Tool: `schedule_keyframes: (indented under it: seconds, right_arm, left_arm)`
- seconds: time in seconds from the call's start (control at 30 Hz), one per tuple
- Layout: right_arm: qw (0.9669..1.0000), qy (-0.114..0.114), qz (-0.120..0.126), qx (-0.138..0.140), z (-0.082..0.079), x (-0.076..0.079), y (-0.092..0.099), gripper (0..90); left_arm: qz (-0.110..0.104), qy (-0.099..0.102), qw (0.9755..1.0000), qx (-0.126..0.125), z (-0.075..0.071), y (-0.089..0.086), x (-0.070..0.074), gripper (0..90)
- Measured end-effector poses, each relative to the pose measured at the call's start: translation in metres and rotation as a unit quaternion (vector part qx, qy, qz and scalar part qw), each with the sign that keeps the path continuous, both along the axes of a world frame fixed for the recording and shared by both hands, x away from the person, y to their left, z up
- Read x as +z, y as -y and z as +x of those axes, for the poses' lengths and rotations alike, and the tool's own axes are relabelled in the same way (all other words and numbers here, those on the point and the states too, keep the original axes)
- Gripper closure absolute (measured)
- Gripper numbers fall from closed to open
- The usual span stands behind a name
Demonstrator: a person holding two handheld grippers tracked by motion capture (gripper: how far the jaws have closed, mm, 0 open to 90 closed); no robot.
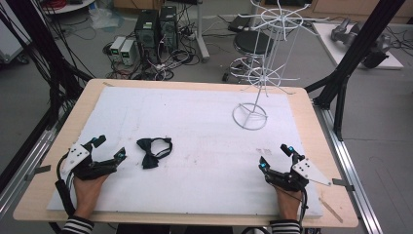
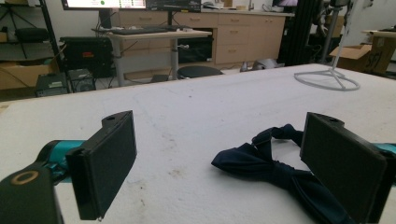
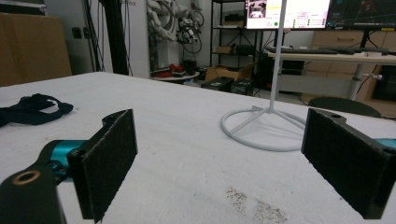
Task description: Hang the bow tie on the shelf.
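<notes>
Left tool (image 1: 111, 149) jaws apart, empty; dark bow tie (image 1: 154, 152) flat on table (image 1: 204, 146) just beside its right jaw. Right tool (image 1: 276, 157) apart, empty, well away.

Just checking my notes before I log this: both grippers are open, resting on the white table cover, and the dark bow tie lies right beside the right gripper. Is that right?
Not quite. The bow tie lies beside the left gripper, not the right gripper, as the high view shows. The rest holds: both are open, resting on the white table cover.
</notes>
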State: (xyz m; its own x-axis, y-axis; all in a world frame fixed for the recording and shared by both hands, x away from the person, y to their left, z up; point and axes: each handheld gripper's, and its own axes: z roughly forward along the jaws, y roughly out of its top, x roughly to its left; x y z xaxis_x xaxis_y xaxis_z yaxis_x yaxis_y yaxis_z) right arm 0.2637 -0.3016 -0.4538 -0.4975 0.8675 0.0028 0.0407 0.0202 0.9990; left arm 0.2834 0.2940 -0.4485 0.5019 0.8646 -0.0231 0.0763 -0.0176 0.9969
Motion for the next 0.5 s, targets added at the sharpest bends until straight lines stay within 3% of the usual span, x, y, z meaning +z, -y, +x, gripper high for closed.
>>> schedule_keyframes:
  seconds: [0.3, 0.5]
  right_arm:
    - [1.0, 0.0, 0.0, 0.0, 0.0, 0.0, 0.0, 9.6]
    - [1.0, 0.0, -0.001, -0.001, 0.0, 0.0, 0.0, 9.6]
  left_arm:
    - [0.023, -0.013, 0.9995, -0.019, 0.007, 0.003, 0.01, 11.3]
    - [0.045, -0.027, 0.9979, -0.038, 0.014, 0.008, 0.023, 11.4]
